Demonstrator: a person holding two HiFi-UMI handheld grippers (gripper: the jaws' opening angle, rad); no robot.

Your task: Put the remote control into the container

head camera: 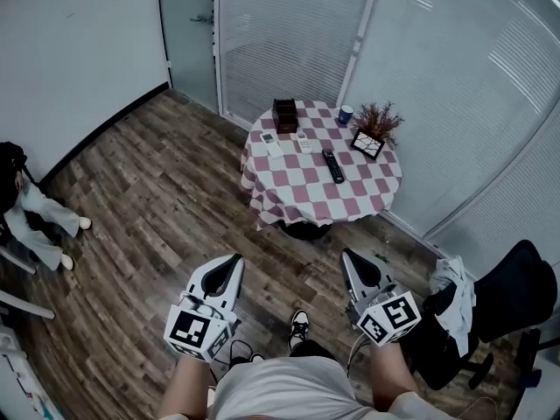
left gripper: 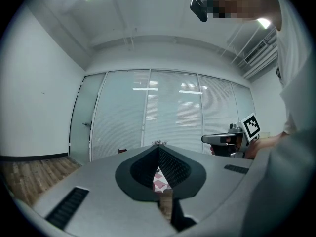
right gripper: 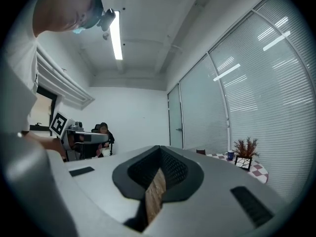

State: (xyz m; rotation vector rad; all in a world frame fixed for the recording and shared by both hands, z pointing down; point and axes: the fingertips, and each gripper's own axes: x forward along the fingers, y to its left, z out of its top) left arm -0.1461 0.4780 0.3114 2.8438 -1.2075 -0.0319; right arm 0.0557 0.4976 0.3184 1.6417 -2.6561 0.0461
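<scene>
The left gripper [head camera: 234, 261] and right gripper [head camera: 348, 256] hang clenched and empty, well short of the table [head camera: 302, 198], so arriving unopened could knock the remote control [head camera: 332, 165] at its centre off the edge.

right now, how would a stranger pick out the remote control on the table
Find the small round table with the checked cloth by the glass wall. Near its middle, just left of the potted plant, lies the remote control. It is the only long black bar there; the flat things beside it are white and shorter.
</scene>
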